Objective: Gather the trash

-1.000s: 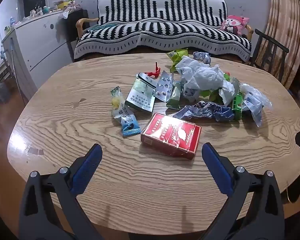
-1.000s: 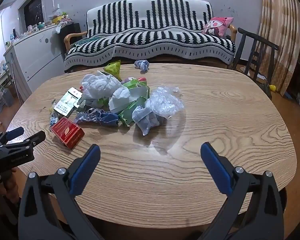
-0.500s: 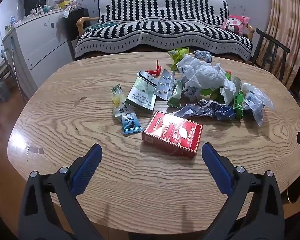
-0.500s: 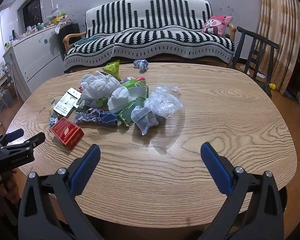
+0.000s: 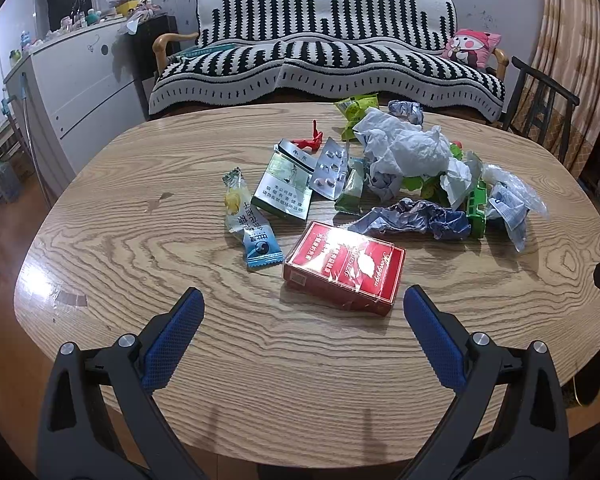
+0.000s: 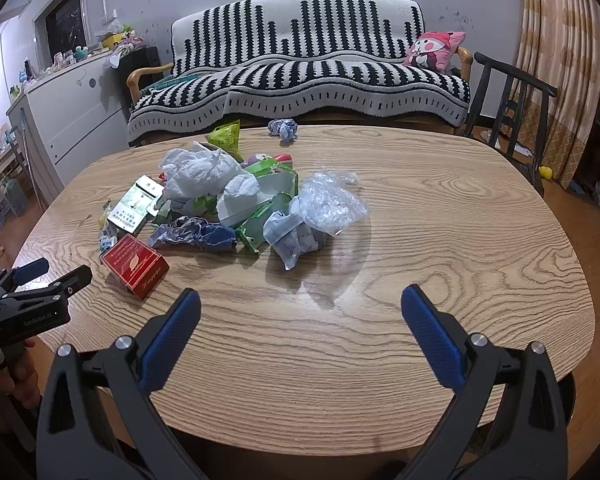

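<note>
The wooden desk point(image 5: 140, 264) carries a heap of trash ahead of both grippers, and nothing is collected yet; this looks like the approach before the first pick. The left gripper point(image 5: 303, 312) hovers over the near edge, spread wide and holding nothing; the red cigarette box point(image 5: 343, 266) lies just ahead of it, slightly toward its right finger, and seems the likely first grab; the next move calls for easing forward and down so the fingers straddle the box, then closing. The right gripper point(image 6: 300, 311) is likewise spread and empty, with bare desk in front of it; the crumpled clear plastic bag point(image 6: 329, 205) sits farther ahead, well apart from it. Beyond the red box lie white crumpled paper point(image 5: 404, 148), a green-and-white pack point(image 5: 285, 190), a crushed blue wrapper point(image 5: 416, 220), a blister strip point(image 5: 331, 168) and a small blue candy packet point(image 5: 261, 247) just left of the box; that packet crowds the left finger's path; no bin is visible.
</note>
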A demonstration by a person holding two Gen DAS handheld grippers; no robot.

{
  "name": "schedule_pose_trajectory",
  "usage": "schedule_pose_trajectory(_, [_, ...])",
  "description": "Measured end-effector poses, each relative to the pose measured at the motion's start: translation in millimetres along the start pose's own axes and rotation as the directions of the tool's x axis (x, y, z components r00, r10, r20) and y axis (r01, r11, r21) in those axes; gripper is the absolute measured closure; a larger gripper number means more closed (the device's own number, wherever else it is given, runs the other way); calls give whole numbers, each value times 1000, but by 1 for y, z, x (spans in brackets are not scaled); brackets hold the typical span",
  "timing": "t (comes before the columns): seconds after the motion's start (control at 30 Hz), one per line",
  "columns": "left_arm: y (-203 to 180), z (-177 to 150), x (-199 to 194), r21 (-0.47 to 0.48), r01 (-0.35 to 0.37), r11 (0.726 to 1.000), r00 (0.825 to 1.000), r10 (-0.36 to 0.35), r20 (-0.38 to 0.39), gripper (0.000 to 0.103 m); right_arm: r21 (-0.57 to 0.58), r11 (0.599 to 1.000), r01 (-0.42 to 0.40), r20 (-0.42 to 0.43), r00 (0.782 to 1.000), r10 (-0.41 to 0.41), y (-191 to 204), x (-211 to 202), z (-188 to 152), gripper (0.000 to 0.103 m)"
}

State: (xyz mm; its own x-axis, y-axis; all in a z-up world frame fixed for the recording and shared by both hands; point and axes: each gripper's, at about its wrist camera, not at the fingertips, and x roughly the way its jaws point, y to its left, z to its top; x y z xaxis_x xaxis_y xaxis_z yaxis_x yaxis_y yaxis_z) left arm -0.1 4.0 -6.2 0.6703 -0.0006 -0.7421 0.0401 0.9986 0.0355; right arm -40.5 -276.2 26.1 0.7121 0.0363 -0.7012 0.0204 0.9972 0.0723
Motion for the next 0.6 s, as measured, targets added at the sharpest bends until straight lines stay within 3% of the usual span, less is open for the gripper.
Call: schedule_pose_trajectory(0.6, [-3,1,-2,5,3,1000,1000,-3,0,6,-2,1000,-2,1,1000,2,3,-1,-1,6])
